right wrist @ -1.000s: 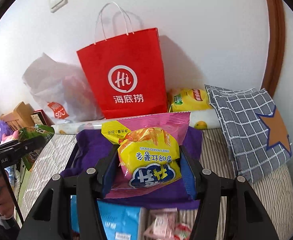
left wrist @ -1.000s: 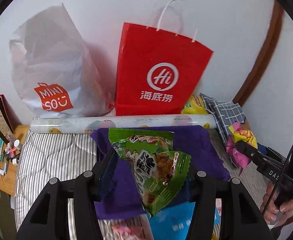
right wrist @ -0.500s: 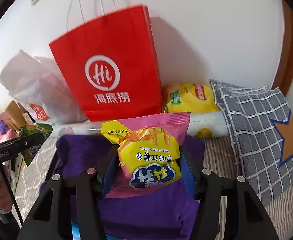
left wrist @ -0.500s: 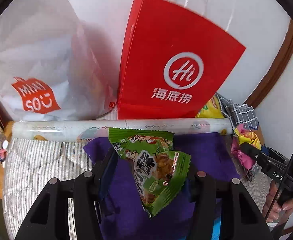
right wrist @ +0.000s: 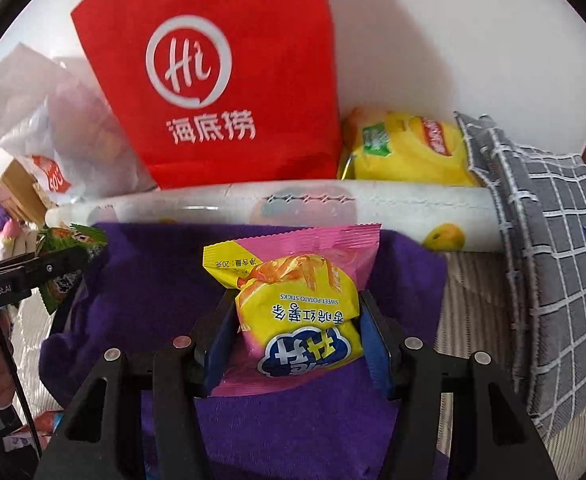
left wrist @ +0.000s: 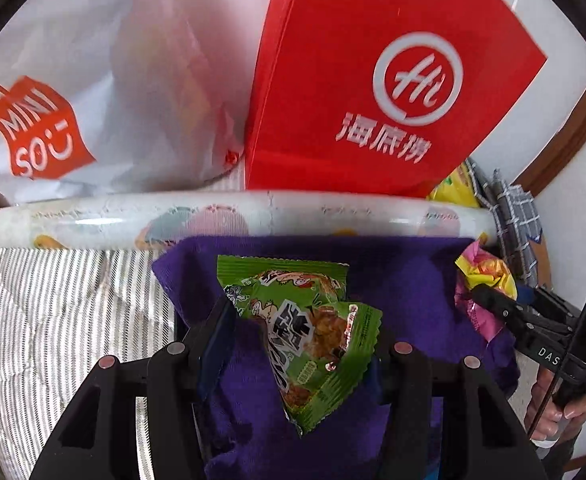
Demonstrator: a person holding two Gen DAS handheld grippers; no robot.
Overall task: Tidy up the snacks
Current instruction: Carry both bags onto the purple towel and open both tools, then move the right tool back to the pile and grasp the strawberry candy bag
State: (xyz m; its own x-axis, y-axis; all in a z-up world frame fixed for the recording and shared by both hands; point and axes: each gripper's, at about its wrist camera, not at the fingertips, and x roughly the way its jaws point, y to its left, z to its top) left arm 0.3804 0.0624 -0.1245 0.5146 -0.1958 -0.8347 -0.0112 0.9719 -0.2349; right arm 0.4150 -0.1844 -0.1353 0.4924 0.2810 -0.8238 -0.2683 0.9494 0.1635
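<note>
Your left gripper (left wrist: 301,344) is clamped on the green snack packet (left wrist: 309,332), its blue pads pressing both sides, the packet's pointed lower corner hanging between the black finger arms. Your right gripper (right wrist: 293,332) is clenched on the pink and yellow sweet potato stick packet (right wrist: 297,312), which sits upside down to the camera, its crimped pink edge pointing away from you. Both packets hang above the purple cloth (left wrist: 405,280), which lies on the striped bedding (left wrist: 65,304). From the left wrist view you can see your right gripper at the right edge with its packet over the cloth's far corner, and part of your right hand (left wrist: 553,412) on the handle. Just behind the cloth lies a long printed roll (left wrist: 133,220), wrapped in clear film. Behind that stand the red paper bag (left wrist: 373,80) and, to its left, a white plastic bag (left wrist: 93,80). A yellow chip bag (right wrist: 405,148) rests right of the red bag, touching the grey checked cushion (right wrist: 553,240).
</note>
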